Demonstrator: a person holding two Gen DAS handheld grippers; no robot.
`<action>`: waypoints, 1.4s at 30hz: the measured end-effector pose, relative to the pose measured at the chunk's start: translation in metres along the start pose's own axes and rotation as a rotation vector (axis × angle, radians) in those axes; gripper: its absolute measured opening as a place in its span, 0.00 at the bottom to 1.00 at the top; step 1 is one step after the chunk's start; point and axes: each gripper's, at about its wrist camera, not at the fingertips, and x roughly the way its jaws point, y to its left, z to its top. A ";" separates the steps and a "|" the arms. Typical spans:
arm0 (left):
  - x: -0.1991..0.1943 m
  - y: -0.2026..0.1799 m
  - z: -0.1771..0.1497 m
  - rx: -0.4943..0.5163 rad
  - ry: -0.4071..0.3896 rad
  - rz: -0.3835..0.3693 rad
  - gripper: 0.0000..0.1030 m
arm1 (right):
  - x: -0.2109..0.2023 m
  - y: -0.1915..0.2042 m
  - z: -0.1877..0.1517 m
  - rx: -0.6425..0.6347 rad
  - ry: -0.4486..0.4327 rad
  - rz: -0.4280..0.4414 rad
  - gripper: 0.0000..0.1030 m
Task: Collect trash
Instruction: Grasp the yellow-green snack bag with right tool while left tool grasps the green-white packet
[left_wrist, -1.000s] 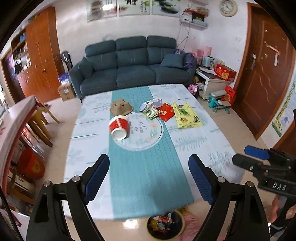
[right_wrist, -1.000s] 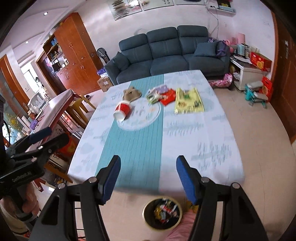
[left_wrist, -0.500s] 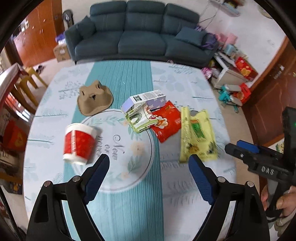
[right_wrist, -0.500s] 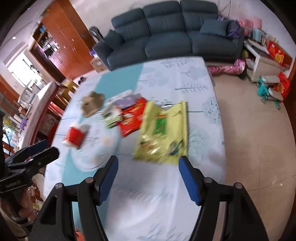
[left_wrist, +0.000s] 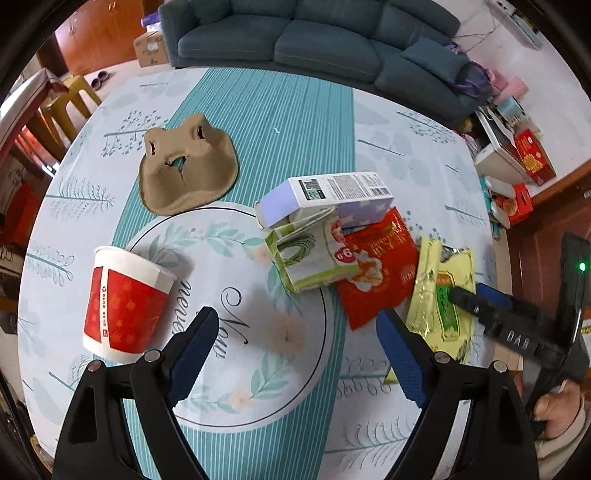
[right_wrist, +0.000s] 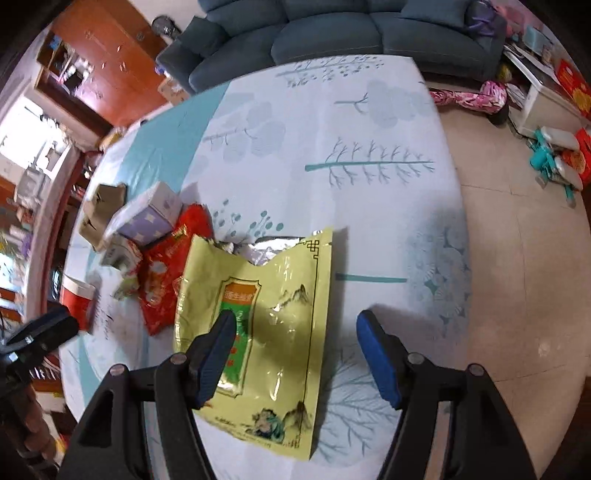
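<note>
Both tongs stand wide and empty, so we lower the right gripper (right_wrist: 295, 354) over the yellow foil pouch (right_wrist: 266, 325) lying flat beside the red wrapper (right_wrist: 162, 280), pinching one edge, while the left gripper (left_wrist: 295, 354) waits above the tablecloth (left_wrist: 280, 133).

A home living room: blue sofa (left_wrist: 306, 40) behind the clothed table (left_wrist: 388, 147); wooden cupboards (right_wrist: 99, 70) (toys on floor).
</note>
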 end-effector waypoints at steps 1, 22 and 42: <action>0.003 0.000 0.002 -0.006 0.004 0.002 0.83 | 0.001 0.005 0.000 -0.026 -0.003 -0.017 0.65; 0.029 -0.028 0.040 0.325 0.067 0.047 0.83 | -0.026 0.008 0.002 -0.060 -0.087 0.112 0.02; 0.072 -0.059 0.052 0.576 0.142 0.118 0.43 | -0.017 -0.012 0.004 0.019 -0.089 0.174 0.02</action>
